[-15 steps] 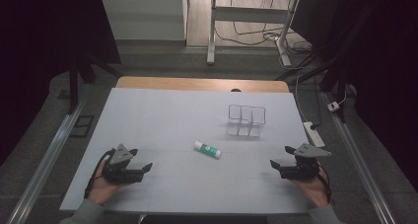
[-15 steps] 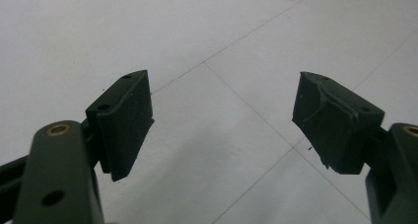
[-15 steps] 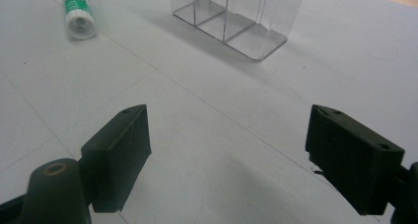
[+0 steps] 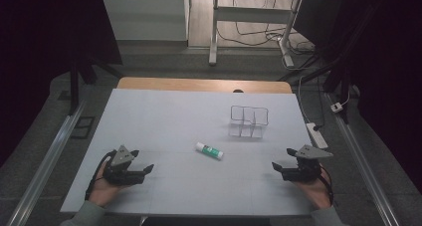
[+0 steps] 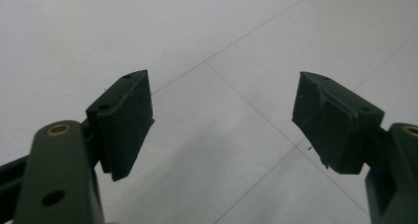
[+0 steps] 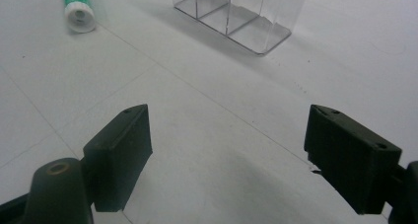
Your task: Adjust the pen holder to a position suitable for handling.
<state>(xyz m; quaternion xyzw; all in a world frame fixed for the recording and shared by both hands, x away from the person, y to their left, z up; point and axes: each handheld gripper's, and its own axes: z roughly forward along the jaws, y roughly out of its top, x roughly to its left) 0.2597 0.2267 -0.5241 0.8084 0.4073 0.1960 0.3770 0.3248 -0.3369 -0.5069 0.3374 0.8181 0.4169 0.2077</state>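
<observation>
Not much clutter here. In the high view there's a clear organizer standing upright in the upper right part of the white table, and it's got a few open compartments side by side, all see-through. Off the right edge of the table a power strip lies on the floor. Nothing sits between either of your grippers and the tube, just bare tabletop with faint seam lines.

The tube lies flat near the middle of the frame, below and left of the organizer and apart from it. Its long axis runs diagonally, from upper left down to lower right. It's white at the ends with a green band around the middle. In the right gripper view the tube sits at the upper left, round white end facing the camera, with the organizer at top centre.

Your left gripper rests low at the lower left, jaws spread wide with nothing between them. Your right gripper at the lower right is the same, spread wide and holding nothing. Both are well apart from the tube.
</observation>
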